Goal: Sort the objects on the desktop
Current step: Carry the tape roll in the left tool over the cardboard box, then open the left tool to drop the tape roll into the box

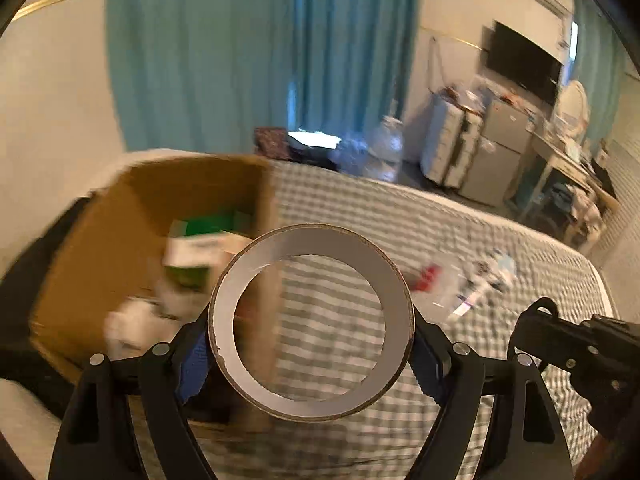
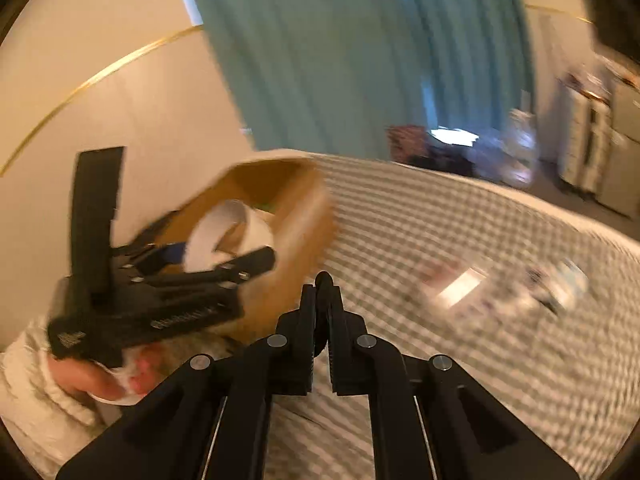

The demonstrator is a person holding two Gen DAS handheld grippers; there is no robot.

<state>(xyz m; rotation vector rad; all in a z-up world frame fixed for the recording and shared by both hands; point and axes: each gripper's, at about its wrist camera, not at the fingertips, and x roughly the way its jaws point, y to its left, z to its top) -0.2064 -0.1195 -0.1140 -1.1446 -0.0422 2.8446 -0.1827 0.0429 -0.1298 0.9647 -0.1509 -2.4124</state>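
My left gripper is shut on a roll of tape with a white inner ring, held above the bed next to the right wall of an open cardboard box. The box holds a green and white carton and white items. In the right wrist view the left gripper holds the tape roll over the box. My right gripper is shut and empty, above the checked bedspread. It shows at the right edge of the left wrist view.
Small loose items lie on the checked bedspread to the right; they also show, blurred, in the right wrist view. Teal curtains, a water bottle and cabinets stand beyond the bed.
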